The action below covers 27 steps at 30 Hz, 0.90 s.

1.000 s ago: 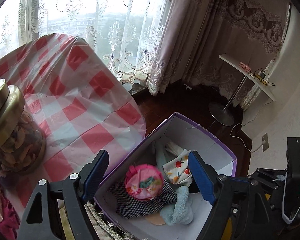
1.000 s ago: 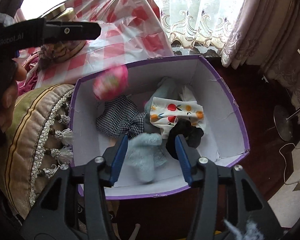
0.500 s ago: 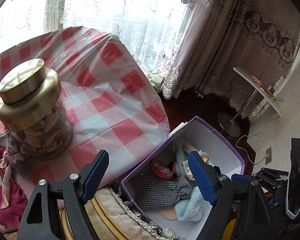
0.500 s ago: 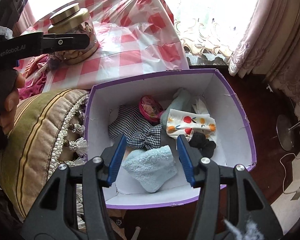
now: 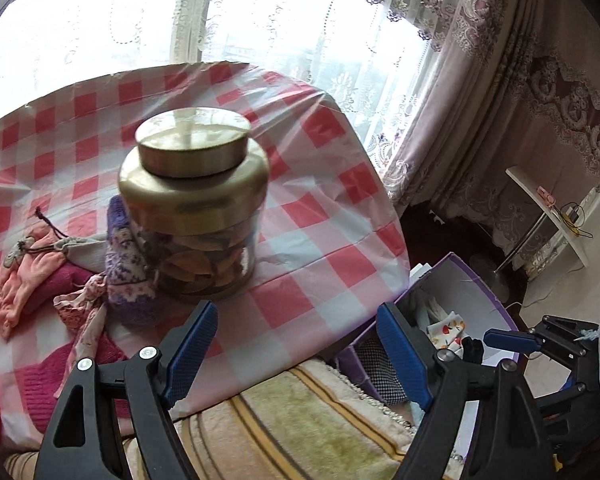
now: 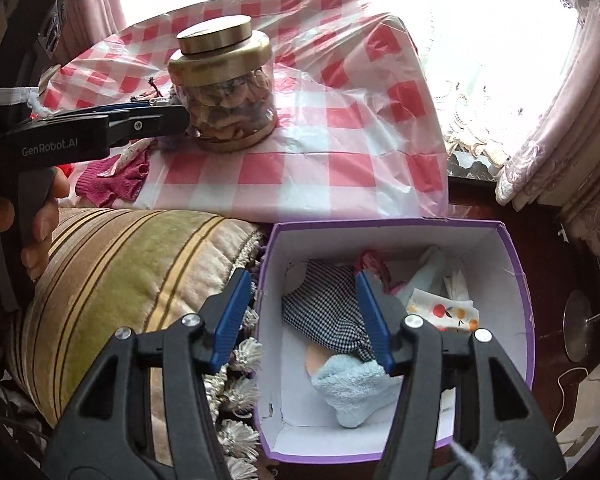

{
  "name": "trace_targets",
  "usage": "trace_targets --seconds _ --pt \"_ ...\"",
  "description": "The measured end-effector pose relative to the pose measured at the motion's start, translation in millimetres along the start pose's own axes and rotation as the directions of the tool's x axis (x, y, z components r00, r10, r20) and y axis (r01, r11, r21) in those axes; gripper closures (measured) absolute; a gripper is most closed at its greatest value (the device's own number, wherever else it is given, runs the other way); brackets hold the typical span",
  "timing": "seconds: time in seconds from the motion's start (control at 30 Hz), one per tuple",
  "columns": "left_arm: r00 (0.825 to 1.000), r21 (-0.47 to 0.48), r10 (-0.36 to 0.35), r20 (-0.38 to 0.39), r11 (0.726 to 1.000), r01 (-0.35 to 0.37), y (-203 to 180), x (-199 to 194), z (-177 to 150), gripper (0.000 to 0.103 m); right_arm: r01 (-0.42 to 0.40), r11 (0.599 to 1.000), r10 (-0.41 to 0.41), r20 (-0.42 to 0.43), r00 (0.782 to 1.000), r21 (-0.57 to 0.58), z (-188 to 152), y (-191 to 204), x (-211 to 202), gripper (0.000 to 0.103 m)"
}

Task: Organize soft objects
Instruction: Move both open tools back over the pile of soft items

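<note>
Between picks — both grippers' jaws released and empty, the left gripper [image 5: 296,344] faces the sock pile [image 5: 80,276] at mid-left of the worktop [image 5: 320,248], the right gripper [image 6: 300,320] hangs over the purple box [image 6: 516,280] — next comes closing on one sock.

The table [image 5: 308,264], under a red-and-white checked cloth, fills the middle of the left view; a gold-lidded jar [image 5: 194,204] stands at its centre; soft garments [image 5: 60,276] lie at lower left, touching the jar.

Both grippers are built of black plastic frames with silver screws and ribbed blue pads. "GenRobot.AI" is printed white on the left gripper [image 6: 140,120], at 9 o'clock. White fluff is stuck on the right gripper [image 6: 304,324].
</note>
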State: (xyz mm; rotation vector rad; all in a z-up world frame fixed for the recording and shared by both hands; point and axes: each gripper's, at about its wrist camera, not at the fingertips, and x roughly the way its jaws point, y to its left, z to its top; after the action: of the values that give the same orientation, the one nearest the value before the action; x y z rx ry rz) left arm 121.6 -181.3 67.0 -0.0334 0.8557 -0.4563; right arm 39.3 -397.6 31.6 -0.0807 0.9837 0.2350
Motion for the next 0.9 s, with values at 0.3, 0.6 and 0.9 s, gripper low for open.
trace_targets --seconds 0.3,0.6,0.9 --pt "0.994 -0.12 0.108 0.004 0.987 -0.106 79.5 -17.4 -6.7 0.021 -0.05 0.994 0.051 0.0 0.999 -0.101 25.6 48.5 11.8 0.041" --pt "0.965 -0.273 0.263 -0.019 0.927 -0.258 169.5 -34.9 -16.3 0.021 -0.106 0.977 0.107 -0.007 0.994 -0.186 48.1 97.1 28.5 0.04" --pt "0.941 -0.332 0.334 -0.057 0.882 -0.333 216.5 -37.7 -18.7 0.021 -0.157 0.975 0.157 -0.011 0.988 -0.156 83.2 134.6 56.4 0.04"
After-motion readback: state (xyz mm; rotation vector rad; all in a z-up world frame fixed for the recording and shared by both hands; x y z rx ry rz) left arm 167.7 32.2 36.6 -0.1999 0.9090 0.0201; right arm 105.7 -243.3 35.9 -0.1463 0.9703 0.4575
